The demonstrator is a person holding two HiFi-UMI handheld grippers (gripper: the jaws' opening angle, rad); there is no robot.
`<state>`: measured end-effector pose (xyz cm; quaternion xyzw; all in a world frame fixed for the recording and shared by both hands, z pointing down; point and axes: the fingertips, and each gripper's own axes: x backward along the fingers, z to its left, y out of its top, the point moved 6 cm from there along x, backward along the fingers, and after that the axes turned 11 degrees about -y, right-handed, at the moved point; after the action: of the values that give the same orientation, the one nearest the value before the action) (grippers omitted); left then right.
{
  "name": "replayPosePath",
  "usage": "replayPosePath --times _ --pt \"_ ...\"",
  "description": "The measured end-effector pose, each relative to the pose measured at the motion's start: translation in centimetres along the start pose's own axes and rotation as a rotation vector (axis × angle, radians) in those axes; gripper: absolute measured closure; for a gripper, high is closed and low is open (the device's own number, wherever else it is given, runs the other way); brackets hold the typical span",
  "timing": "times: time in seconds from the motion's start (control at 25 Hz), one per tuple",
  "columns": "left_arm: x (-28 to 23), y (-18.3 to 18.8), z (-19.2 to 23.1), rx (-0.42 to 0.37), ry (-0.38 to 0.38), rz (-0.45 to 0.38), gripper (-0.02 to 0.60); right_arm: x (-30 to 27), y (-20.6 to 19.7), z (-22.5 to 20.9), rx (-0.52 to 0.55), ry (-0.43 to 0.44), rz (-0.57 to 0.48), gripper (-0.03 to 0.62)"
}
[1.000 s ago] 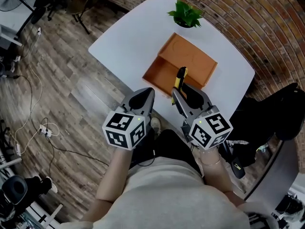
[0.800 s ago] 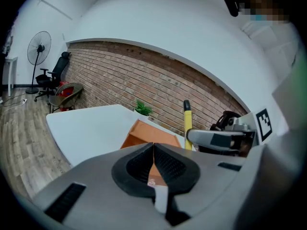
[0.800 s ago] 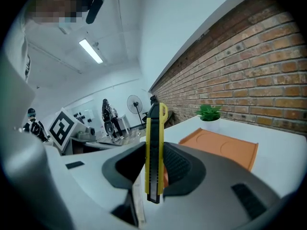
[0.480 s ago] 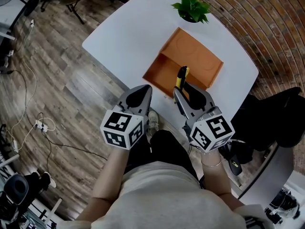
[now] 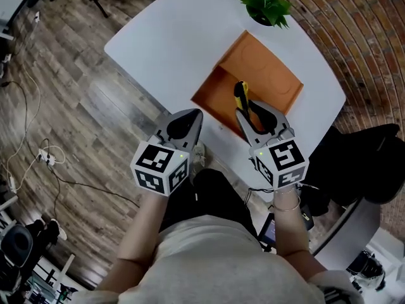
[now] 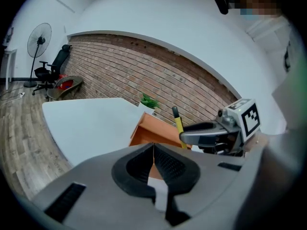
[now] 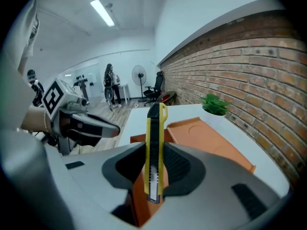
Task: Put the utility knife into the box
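View from above of a white table on a wood floor, with a brick wall at the far right. An orange box sits open near the table's near edge. Its flat lid lies back on the far side, towards a small green plant at the table's far edge.

The right gripper reaches over the near side of the box. Its jaws are closed part way on a yellow and black utility knife, pressing it from both sides. The knife stands out beyond the fingertips, over the open part of the box, and has not been let go. In the right gripper view the knife stands upright between the black pads, with the box and plant beyond it.

The left gripper is to the left of the right one, at the table's near edge, just beside the box's near left corner. In the left gripper view its jaws are pressed together with nothing between them.

A fan and an office chair stand far off on the left.
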<state>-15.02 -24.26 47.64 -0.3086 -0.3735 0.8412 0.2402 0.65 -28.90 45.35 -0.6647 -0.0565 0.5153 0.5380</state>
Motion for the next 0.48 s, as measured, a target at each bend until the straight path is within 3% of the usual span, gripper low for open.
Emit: replayPosePath --times 0.24,0.48 --pt "-0.3 -1.1 0.3 -0.025 -0.029 0.042 0.574 -2.8 -1.3 1.2 0.169 0.018 0.129 0.479" --pt "-0.1 -1.9 0.9 -0.003 -0.022 0.041 0.574 -5.2 -3.4 1.8 0.206 0.026 0.267 0.479"
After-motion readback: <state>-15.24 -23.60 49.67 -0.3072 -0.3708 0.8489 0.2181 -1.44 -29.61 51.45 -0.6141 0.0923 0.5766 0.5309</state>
